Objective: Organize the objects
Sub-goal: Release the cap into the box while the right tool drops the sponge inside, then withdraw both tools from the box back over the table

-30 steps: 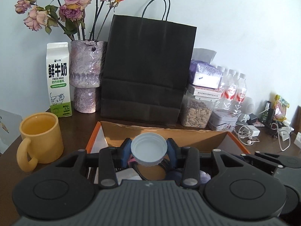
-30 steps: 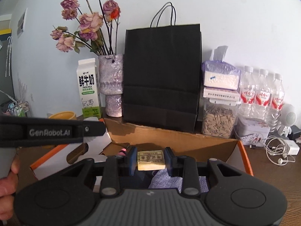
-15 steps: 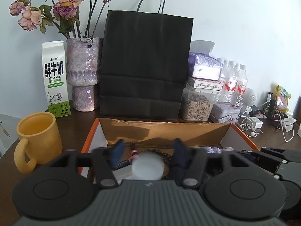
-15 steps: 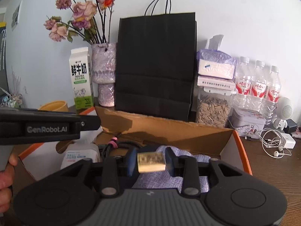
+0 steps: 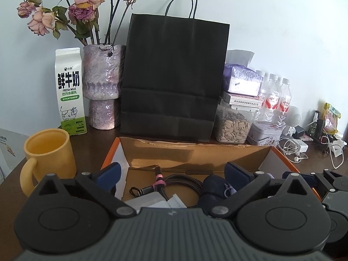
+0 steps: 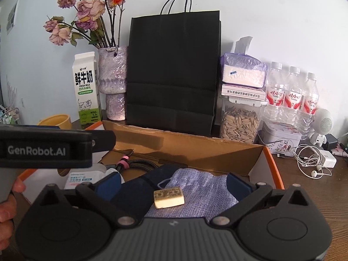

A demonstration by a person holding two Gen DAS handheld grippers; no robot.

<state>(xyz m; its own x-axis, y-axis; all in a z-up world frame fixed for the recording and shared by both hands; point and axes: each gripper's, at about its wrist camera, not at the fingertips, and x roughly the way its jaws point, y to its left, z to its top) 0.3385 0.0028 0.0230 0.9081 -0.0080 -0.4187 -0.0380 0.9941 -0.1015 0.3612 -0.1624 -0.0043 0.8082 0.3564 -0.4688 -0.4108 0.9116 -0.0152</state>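
Now both the left gripper (image 5: 171,175) and right gripper (image 6: 174,184) are opening wide over the cardboard box (image 6: 195,150), nothing gripped; a yellow block (image 6: 169,199) lies on cloth below

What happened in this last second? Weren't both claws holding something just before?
Both let go. The left gripper is opening; its white cap dropped from sight into the cardboard box. The right gripper is opening too; its small tan block now lies on the purple cloth. The black bag and yellow mug stayed put.

Soft daylight, sharp focus, fisheye bending at edges, dark corners.
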